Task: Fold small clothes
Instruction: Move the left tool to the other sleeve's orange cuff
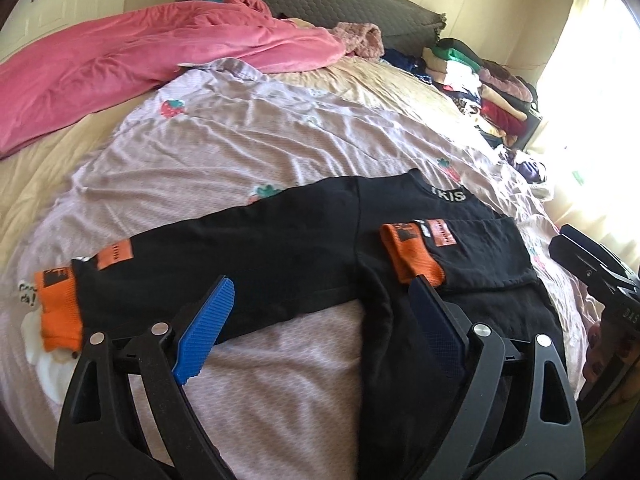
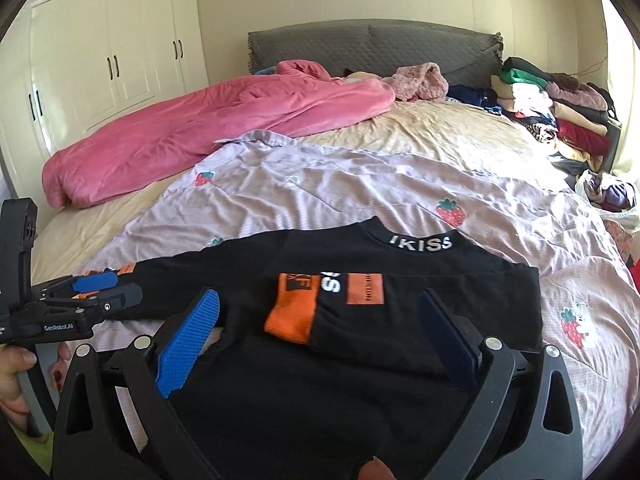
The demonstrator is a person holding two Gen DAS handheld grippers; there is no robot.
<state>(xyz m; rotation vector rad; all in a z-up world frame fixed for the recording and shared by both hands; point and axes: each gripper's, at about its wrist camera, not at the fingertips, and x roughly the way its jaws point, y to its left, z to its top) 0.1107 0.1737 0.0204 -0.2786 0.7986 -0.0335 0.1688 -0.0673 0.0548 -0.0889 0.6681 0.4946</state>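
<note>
A black long-sleeved shirt (image 1: pixel 304 248) (image 2: pixel 400 360) with orange cuffs and "IKISS" on the collar lies flat on a lilac strawberry quilt (image 1: pixel 224 152). Its right sleeve is folded across the body, orange cuff (image 2: pixel 292 316) on top. The other sleeve stretches out left, ending in an orange cuff (image 1: pixel 60 308). My left gripper (image 1: pixel 320 284) hangs open above the shirt's lower edge, with nothing pressed between its pads. My right gripper (image 2: pixel 320 296) is open wide over the folded sleeve and holds nothing. Each gripper shows in the other's view, the left one (image 2: pixel 130 285) over the outstretched sleeve, the right one (image 1: pixel 568 248) at the edge.
A pink blanket (image 2: pixel 208 128) lies bunched at the back left of the bed, before a grey headboard (image 2: pixel 372 48). Folded clothes are stacked (image 2: pixel 560 100) at the back right, with a white bag of clothes (image 2: pixel 612 196) nearer. White wardrobes (image 2: pixel 108 60) line the left wall.
</note>
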